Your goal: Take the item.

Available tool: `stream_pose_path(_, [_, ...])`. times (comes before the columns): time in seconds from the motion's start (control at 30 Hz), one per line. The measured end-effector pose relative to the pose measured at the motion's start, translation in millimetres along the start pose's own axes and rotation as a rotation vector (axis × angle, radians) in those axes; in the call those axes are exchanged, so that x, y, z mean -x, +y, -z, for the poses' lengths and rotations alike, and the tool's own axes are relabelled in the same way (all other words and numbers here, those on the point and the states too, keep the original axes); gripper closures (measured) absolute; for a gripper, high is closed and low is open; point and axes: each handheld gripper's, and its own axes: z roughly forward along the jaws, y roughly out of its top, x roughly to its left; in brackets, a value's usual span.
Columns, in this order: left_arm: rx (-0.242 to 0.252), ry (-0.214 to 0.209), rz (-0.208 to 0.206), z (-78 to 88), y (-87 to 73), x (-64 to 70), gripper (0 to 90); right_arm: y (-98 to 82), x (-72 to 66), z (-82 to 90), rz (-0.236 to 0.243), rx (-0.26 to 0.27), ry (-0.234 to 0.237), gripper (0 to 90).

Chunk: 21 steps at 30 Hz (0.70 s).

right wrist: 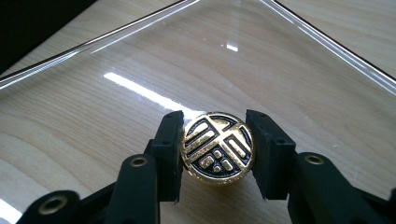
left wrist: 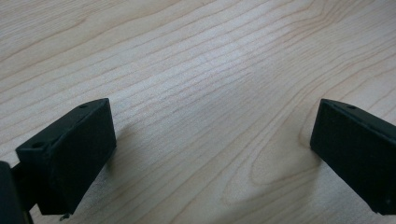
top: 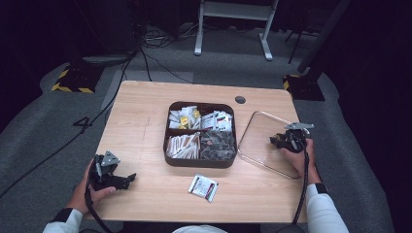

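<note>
Four compartments of a dark brown square box (top: 200, 162) sit uncovered on the wooden counter (top: 145, 121); its clear lid (top: 257, 141) lies beside. Left gripper (left wrist: 212, 154) gapes empty. Right gripper (right wrist: 217, 149) pinches the lid's gold-and-black round knob (right wrist: 217, 147); closing likely remains.

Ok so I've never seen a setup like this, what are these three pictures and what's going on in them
A person sits at a wooden table, holding a two-jaw tool in each hand. The high view looks down from above; the other two come from cameras riding on each tool. The left hand-held gripper is open over bare wood. The right hand-held gripper pinches a round gold-and-black knob, seemingly the handle of the clear lid lying flat on the table. In the middle sits a dark four-part box of sachets, with one loose packet in front.
</note>
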Motion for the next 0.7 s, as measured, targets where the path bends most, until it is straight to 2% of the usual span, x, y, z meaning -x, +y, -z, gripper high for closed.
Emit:
stream_pose_path(0.27, [-0.001,-0.001,0.001,0.0,0.0,0.1,0.4,5.1,-1.0,13.2,0.023,0.023,-0.004,59.2])
stream_pose_path(0.4, [0.0,0.0,-0.002,-0.1,0.2,-0.3,0.5,8.7,0.5,21.5,0.015,0.049,0.002,59.2])
stream_pose_path(0.6, [0.0,0.001,-0.002,-0.1,0.2,-0.3,0.4,14.9,-2.7,31.0,0.047,0.052,-0.024,59.3])
stream_pose_path(0.7, [0.0,0.001,-0.002,-0.1,0.2,-0.2,0.4,17.5,-2.9,35.9,0.041,0.065,-0.019,59.2])
